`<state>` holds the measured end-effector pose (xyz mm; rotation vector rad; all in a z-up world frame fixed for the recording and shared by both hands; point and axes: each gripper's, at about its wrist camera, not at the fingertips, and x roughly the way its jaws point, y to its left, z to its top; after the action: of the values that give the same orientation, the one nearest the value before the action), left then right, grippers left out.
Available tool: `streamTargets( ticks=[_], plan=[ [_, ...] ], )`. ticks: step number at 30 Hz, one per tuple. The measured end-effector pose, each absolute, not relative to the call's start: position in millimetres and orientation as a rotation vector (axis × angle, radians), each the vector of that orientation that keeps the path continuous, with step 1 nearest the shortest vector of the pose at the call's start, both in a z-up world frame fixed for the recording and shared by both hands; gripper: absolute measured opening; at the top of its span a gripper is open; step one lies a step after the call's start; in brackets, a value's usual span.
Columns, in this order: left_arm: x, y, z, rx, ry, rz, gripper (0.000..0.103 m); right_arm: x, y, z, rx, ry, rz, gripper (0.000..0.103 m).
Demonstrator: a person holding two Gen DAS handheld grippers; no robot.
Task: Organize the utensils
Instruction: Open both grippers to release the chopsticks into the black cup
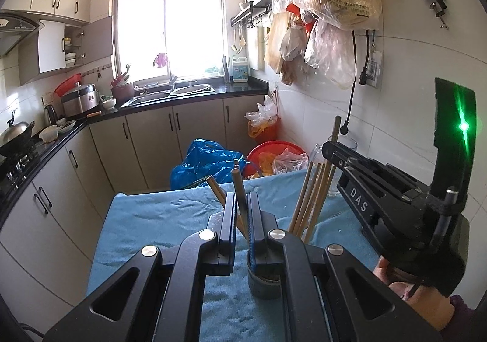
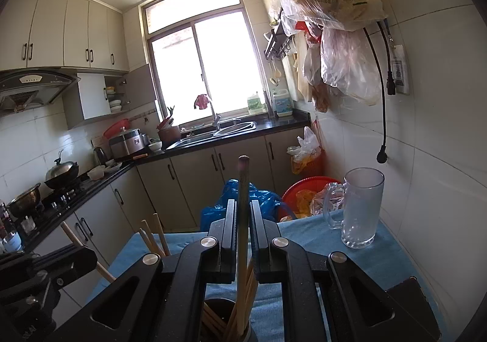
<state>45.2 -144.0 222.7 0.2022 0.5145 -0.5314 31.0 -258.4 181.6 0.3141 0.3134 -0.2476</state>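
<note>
A small dark round holder (image 1: 263, 285) stands on the blue cloth, with several wooden chopsticks (image 1: 310, 199) leaning out of it. My left gripper (image 1: 242, 203) is shut on a darker chopstick (image 1: 239, 190) just above the holder. My right gripper (image 2: 243, 214) is shut on another dark chopstick (image 2: 243, 190), held upright over the same holder (image 2: 226, 322); it also shows in the left wrist view (image 1: 331, 150), to the right of the left gripper. More pale chopsticks (image 2: 155, 237) lean left in the right wrist view.
The blue cloth (image 1: 158, 220) covers a small table against the tiled wall. A clear glass mug (image 2: 359, 208) stands at its far right. Beyond the table's far edge lie a blue plastic bag (image 1: 207, 159) and a red basin (image 1: 280, 156). Plastic bags (image 1: 334, 7) hang overhead.
</note>
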Motion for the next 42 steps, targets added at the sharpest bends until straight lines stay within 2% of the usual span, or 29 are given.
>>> streamTargets(
  ticks=[19, 42],
  plan=[
    [69.0, -123.9, 229.8, 0.079, 0.579, -0.537, 0.006, 19.7, -260.9, 190.3, 0.312, 0.314, -0.231, 0.008],
    [69.8, -132.9, 195.0, 0.139, 0.661, -0.556, 0.006, 30.7, -249.5, 157.9, 0.258, 0.433, -0.182, 0.009]
  ],
)
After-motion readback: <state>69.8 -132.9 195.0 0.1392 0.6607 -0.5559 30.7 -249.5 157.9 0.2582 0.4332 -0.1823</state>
